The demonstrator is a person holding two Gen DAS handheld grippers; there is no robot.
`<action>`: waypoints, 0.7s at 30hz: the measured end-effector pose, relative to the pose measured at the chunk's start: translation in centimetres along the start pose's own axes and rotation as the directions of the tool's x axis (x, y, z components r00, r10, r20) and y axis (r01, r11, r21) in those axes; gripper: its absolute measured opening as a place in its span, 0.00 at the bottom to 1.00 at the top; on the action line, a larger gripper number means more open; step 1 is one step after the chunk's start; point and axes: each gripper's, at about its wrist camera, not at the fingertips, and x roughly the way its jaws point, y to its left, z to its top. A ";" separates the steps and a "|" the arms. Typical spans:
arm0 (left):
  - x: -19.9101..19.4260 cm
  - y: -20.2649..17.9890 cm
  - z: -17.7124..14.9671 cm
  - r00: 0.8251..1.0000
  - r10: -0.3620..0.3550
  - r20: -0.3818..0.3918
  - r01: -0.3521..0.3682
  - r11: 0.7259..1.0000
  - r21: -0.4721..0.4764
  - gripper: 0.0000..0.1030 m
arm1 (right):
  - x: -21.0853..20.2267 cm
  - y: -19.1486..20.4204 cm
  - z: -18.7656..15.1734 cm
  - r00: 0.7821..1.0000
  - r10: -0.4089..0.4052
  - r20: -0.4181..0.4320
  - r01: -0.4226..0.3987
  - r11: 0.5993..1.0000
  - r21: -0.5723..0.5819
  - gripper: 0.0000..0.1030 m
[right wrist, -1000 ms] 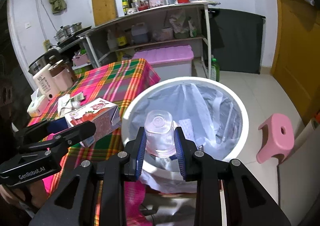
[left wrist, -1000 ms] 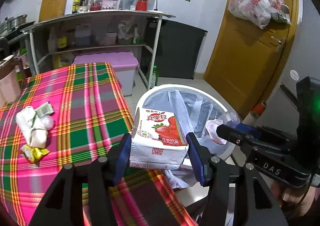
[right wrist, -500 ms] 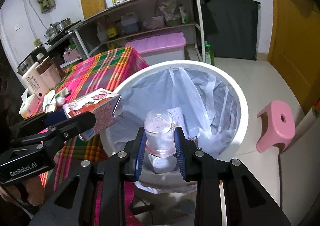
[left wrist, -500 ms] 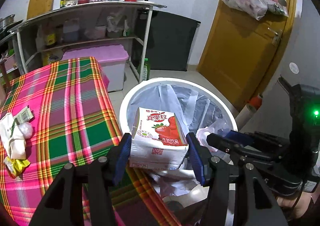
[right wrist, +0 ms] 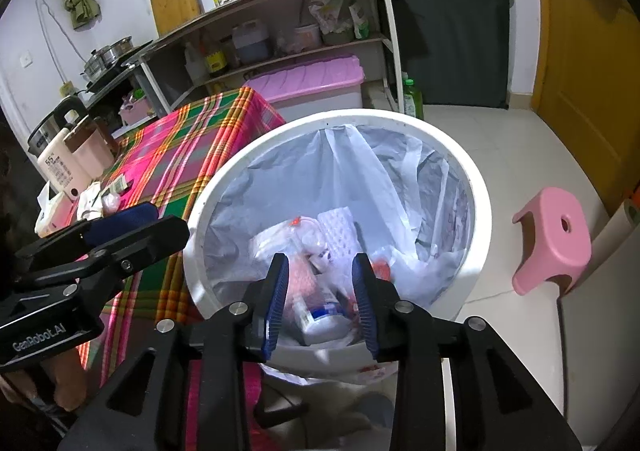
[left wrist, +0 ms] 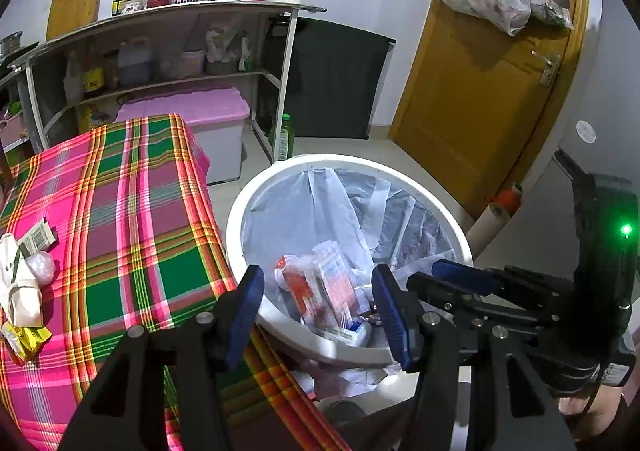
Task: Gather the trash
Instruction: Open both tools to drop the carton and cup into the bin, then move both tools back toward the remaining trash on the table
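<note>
Released since the earlier frames, the red-and-white strawberry drink carton [left wrist: 320, 293] and the clear ribbed plastic cup are no longer gripped; the carton is now seen lying tilted inside the round white plastic trash bin [left wrist: 240, 211], on crumpled wrappers and a small white bottle with a blue label [right wrist: 320, 321]. Where the cup has landed cannot be told among the litter. The bin is lined with a thin, wrinkled translucent bag [right wrist: 360, 179] and is placed on the pale tiled floor, just beside the worktop.

The left tongs [left wrist: 318, 309] are held wide above the near rim of the bin, with nothing pressed between the ridged blue pads. The right tongs [right wrist: 322, 297] are held narrower and are opening, likewise empty, above the same rim.

The worktop is covered with a woven plaid cloth in pink, green and yellow [left wrist: 132, 219]. More trash is left on it, well apart from the bin: a crumpled white paper wrapper [left wrist: 18, 287], a small clear plastic ball [left wrist: 40, 269] and a glossy yellow foil packet [left wrist: 24, 339]. A smooth pink plastic stool [right wrist: 556, 239] is seen on the floor beyond the bin.
</note>
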 end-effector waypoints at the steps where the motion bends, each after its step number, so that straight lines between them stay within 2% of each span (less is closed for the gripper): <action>1: -0.2 0.1 0.0 1.000 -0.002 0.002 0.002 1.000 -0.003 0.56 | -0.1 0.0 0.0 1.000 0.001 0.003 -0.001 1.000 -0.001 0.33; 9: -1.8 0.9 -0.8 1.000 -0.016 0.022 0.017 0.999 -0.042 0.56 | -1.8 0.8 0.1 0.999 0.010 0.036 -0.010 1.000 -0.016 0.34; 21: -6.1 3.0 -2.1 0.996 0.029 0.085 -0.020 0.995 -0.097 0.56 | -4.4 4.6 -0.4 0.995 0.058 0.078 -0.051 0.995 -0.089 0.34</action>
